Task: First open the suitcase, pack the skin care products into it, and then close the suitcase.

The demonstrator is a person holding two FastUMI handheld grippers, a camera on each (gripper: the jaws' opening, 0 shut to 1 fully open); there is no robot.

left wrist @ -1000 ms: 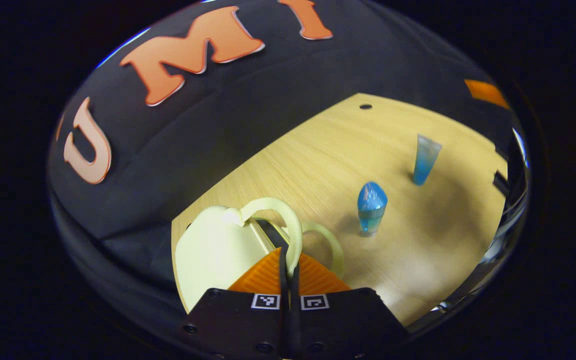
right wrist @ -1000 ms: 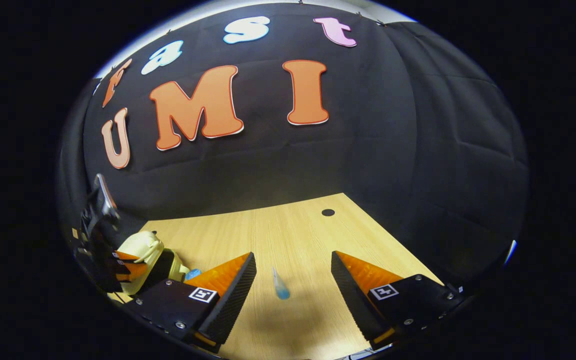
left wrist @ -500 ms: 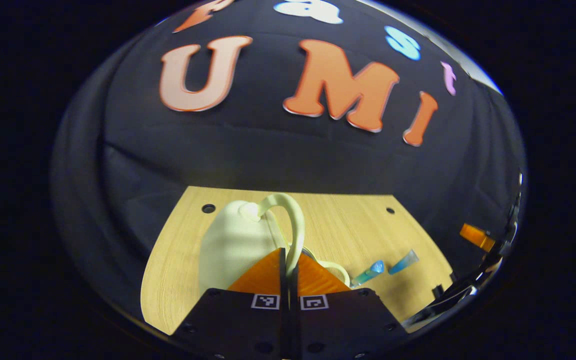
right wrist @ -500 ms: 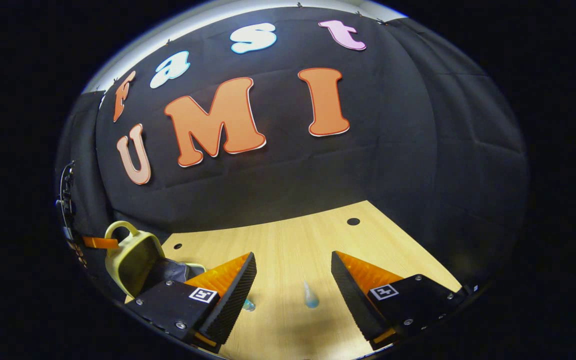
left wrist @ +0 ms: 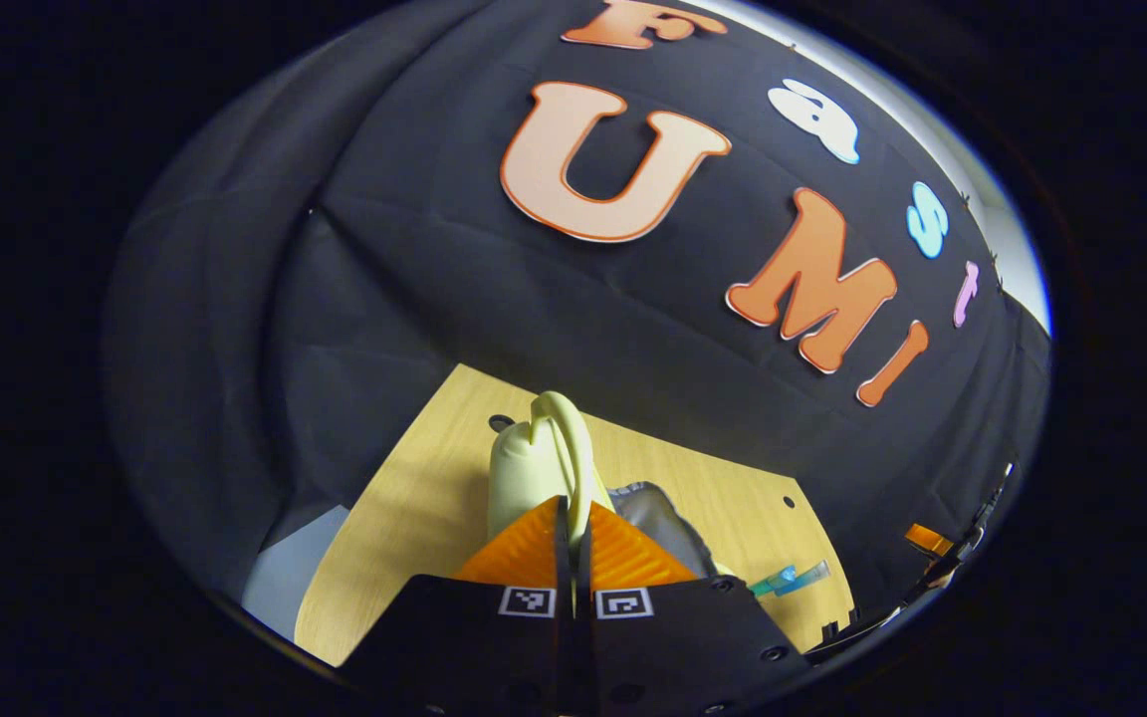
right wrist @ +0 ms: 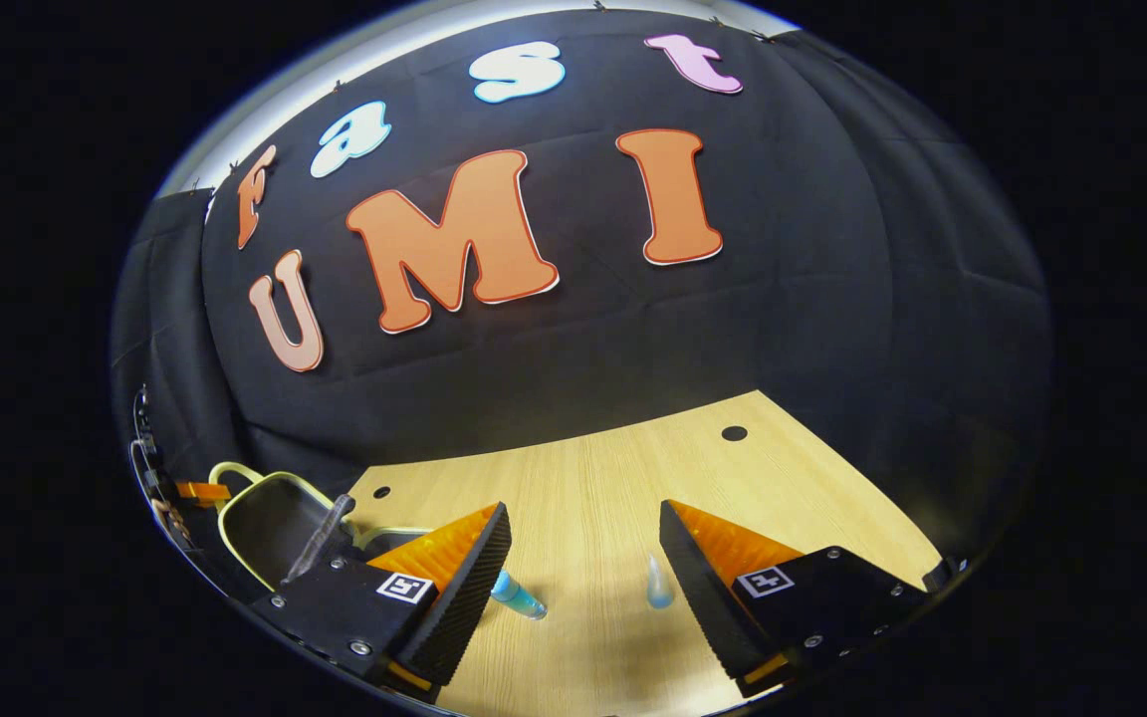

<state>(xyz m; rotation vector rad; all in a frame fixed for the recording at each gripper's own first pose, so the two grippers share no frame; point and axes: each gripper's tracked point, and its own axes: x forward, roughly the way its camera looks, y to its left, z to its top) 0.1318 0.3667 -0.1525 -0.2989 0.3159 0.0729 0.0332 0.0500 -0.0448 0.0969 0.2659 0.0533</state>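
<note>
On the tabletop, at its left end, your small pale yellow suitcase stands with its lid swung up, and the dark lining inside is open to the right gripper view. Your left gripper has its jaws clenched on the thin handle loop of that lid; both fingers press on it with no gap between them. The shell looks like stiff, light plastic, so I judge the lid will follow your hand easily, but the whole case may slide or tip if you pull too far back. The handle is a good place to hold, because it is thin and curved and the jaws go around it.

Your right gripper has its jaws wide apart and holds nothing. Near them two small blue items stand apart on the wood: a bottle just beside the left finger, and a tube close to the right finger. Both look light and smooth, perhaps slippery. I think you take the bottle at its middle, and the tube across its flat body, with gentle pressure because the tube is probably soft.
</note>
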